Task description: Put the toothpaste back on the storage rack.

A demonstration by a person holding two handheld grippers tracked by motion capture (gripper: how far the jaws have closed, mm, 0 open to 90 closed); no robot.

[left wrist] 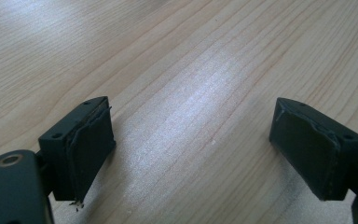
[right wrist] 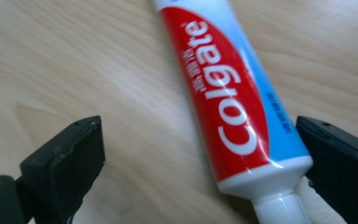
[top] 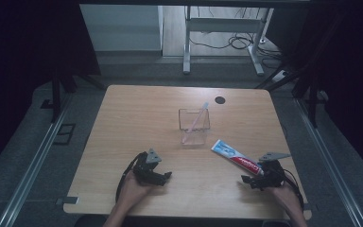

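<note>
A red, white and blue Colgate toothpaste tube (top: pixel 237 157) lies flat on the wooden table (top: pixel 137 113), right of centre, cap end towards the person. My right gripper (top: pixel 254 180) is low over its cap end and open; in the right gripper view the tube (right wrist: pixel 228 98) lies between the jaws, close to the right jaw, and I cannot tell if it touches. A clear square cup (top: pixel 194 126) stands at mid-table with a pink and blue toothbrush (top: pixel 197 118) leaning in it. My left gripper (top: pixel 163 176) rests open on bare wood at the front left, its pads (left wrist: pixel 91 149) wide apart.
A small dark round hole (top: pixel 220 100) sits near the table's far edge. Beyond the table stand a white desk frame (top: pixel 222 28) and loose cables on the floor. Metal rails run along both sides of the table.
</note>
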